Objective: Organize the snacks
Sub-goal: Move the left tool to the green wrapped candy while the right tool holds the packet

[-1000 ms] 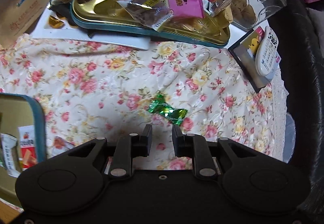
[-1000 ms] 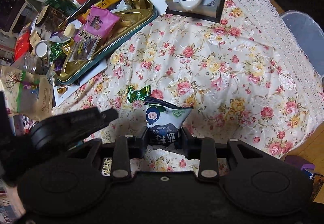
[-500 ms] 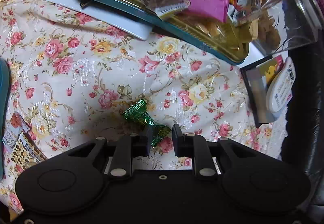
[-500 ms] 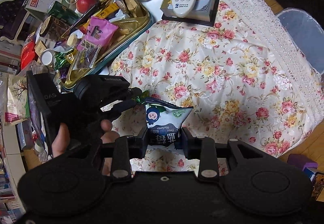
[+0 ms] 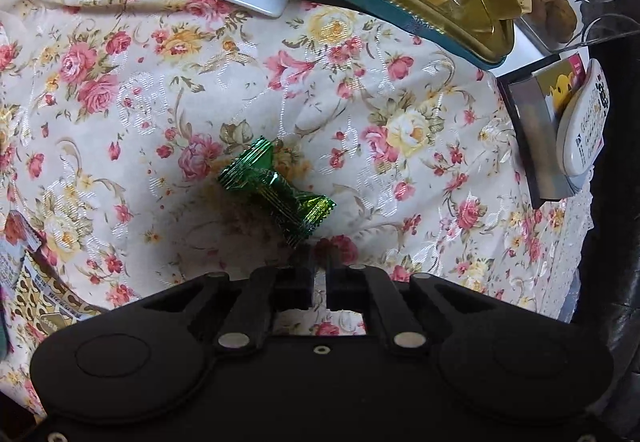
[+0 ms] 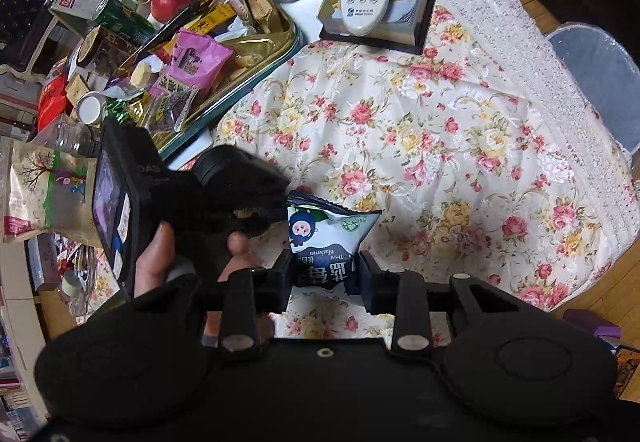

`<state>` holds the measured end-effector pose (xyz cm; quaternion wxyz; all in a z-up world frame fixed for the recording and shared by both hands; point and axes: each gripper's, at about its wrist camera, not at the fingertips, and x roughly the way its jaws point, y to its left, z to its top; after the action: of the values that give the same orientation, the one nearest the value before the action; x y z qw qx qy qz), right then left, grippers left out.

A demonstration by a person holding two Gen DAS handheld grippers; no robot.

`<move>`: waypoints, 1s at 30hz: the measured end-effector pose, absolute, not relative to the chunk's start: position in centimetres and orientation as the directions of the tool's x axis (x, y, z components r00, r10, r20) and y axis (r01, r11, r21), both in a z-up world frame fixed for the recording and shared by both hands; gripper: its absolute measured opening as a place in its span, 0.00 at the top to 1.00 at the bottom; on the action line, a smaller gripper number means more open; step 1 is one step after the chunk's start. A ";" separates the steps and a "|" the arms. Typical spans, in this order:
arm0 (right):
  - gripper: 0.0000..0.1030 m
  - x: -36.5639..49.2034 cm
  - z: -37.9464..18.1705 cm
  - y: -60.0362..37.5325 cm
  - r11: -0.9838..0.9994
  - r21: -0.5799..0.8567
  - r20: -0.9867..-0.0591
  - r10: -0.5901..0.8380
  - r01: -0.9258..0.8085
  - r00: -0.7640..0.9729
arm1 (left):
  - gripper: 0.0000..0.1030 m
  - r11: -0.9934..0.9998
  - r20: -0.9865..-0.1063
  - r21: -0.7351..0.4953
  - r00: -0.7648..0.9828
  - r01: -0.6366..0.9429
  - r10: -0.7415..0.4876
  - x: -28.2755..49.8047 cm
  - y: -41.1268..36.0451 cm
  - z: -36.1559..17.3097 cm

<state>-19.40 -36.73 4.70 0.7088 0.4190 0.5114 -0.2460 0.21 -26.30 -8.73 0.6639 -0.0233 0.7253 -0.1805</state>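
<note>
- In the left wrist view, a printed snack packet [image 5: 36, 294] lies at the far left edge on the cream tablecloth with pink and yellow roses [image 5: 120, 114].
- The shiny green foil-wrapped candy [image 5: 276, 191] lies in the middle of this cloth, tilted, its lower right end just in front of the fingertips.
- The left gripper [image 5: 319, 262] is nearly closed; only a narrow gap stays between its jaws. I cannot tell if the candy corner is caught there.
- Behind, the gold tray with teal rim [image 5: 400, 14] holds many snacks; a pale remote control [image 5: 582, 122] lies at the far right.
- In the right wrist view, a beige paper bag [image 6: 40, 198] stands at left, then the person's hand [image 6: 160, 258] holding the left tool.
- The right gripper [image 6: 325, 274] clamps a white and dark blue snack pouch with a cartoon face [image 6: 326, 238], held above the cloth.
</note>
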 end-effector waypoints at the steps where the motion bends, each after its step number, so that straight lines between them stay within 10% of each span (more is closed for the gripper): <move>1: 0.66 -19.4 4.7 -36.7 0.527 0.338 -0.933 0.075 0.780 0.353 | 1.00 0.932 -0.954 -0.293 -0.122 0.215 -0.272 0.1 -26.2 -8.7; 30: 0.66 -19.6 4.5 -37.4 0.509 0.342 -0.934 0.089 0.790 0.347 | 0.86 0.822 -0.988 -0.140 -0.023 0.551 -0.153 0.5 -17.8 -2.5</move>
<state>-19.56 -37.44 4.52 0.7006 0.4276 0.5137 -0.2500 0.46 -17.79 -2.48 0.6829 0.1492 0.6670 -0.2579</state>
